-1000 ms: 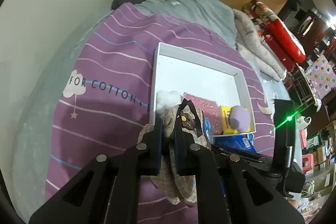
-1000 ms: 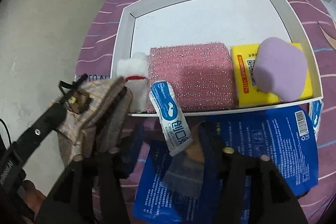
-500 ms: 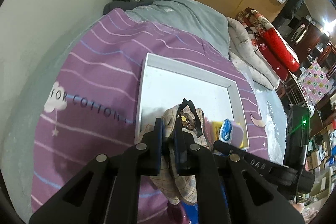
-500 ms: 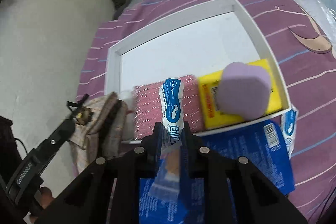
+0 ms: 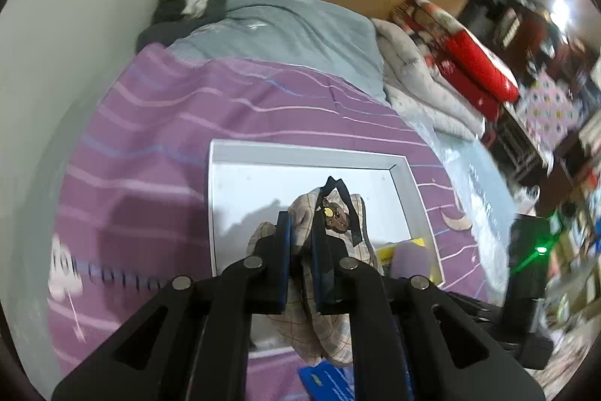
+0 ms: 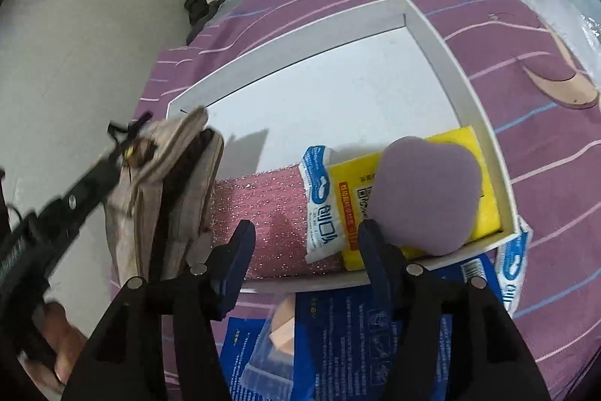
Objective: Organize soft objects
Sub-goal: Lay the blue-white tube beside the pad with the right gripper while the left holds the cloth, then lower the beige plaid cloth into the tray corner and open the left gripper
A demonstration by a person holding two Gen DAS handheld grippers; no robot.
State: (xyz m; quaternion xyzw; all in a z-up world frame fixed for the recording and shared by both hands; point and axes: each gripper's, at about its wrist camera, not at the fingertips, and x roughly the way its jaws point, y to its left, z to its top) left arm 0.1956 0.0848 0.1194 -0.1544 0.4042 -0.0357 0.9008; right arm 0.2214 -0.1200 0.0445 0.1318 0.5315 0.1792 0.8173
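The left gripper (image 5: 300,262) is clenched on the plaid pouch (image 5: 319,288), hanging over the white tray (image 6: 465,93) at lower centre of the left view. The right gripper (image 6: 306,243) has just been opening its jaws; the blue-white packet (image 6: 321,205) lies released on the pink scrubber (image 6: 274,217). Lower the pouch onto bare tray floor, upper left, before letting go.

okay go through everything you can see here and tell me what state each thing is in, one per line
left gripper: shut on the plaid pouch, held over the tray
plaid pouch: hanging from the jaws, off the tray floor
right gripper: open, jaws just opened, nothing gripped
white packet: released, lying on the pink sponge
pink sponge: flat in the tray
purple puff: resting on the yellow sponge
yellow sponge: flat in the tray
tray: far half bare
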